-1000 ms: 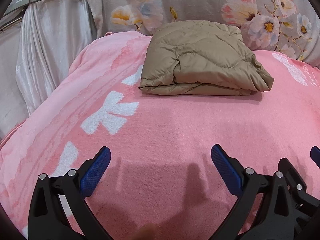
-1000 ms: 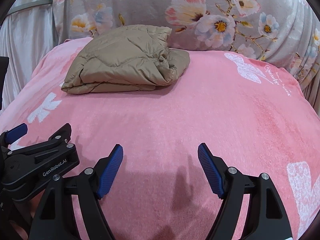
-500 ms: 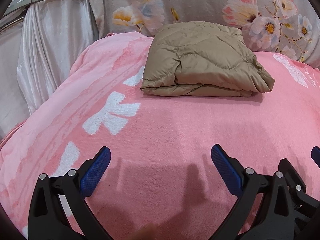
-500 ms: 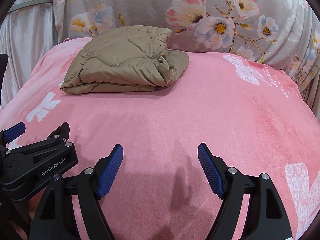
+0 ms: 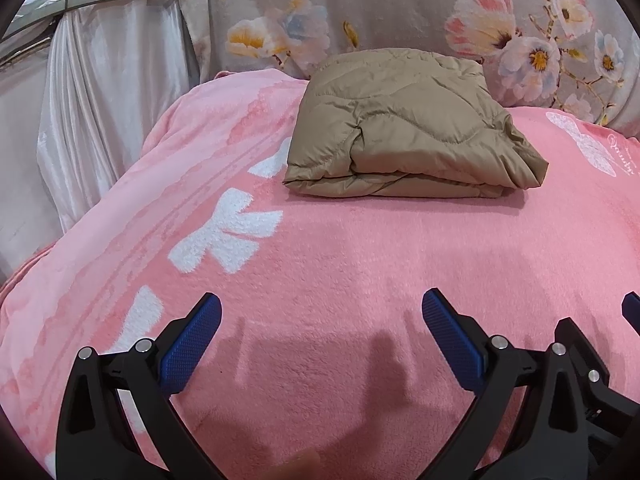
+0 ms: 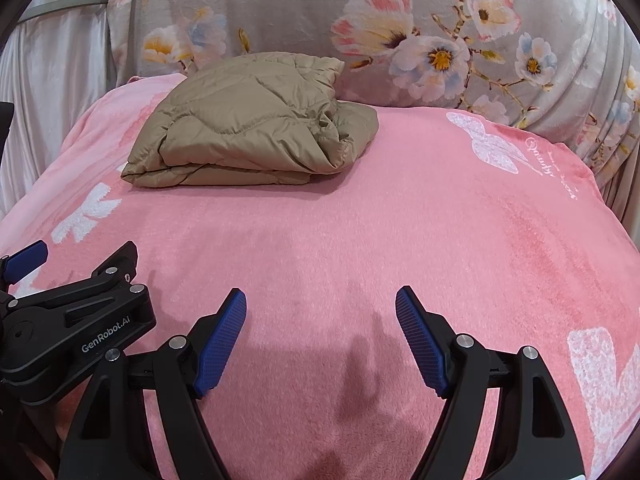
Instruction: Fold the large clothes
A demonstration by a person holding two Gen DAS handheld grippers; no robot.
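Note:
A tan quilted jacket [image 5: 404,136] lies folded into a thick bundle at the far side of a pink blanket [image 5: 340,264]; it also shows in the right wrist view [image 6: 248,128]. My left gripper [image 5: 320,308] is open and empty, low over the blanket, well short of the jacket. My right gripper [image 6: 320,300] is open and empty too, beside the left gripper [image 6: 24,260], which shows at its lower left.
A grey flowered cover [image 5: 400,8] rises behind the jacket. A white satin curtain [image 5: 80,80] hangs at the left. The pink blanket drops away at its left edge [image 5: 60,248] and right edge [image 6: 616,216].
Both views have shifted slightly, so the jacket sits a touch lower in frame. Both grippers stay open and the jacket has not moved.

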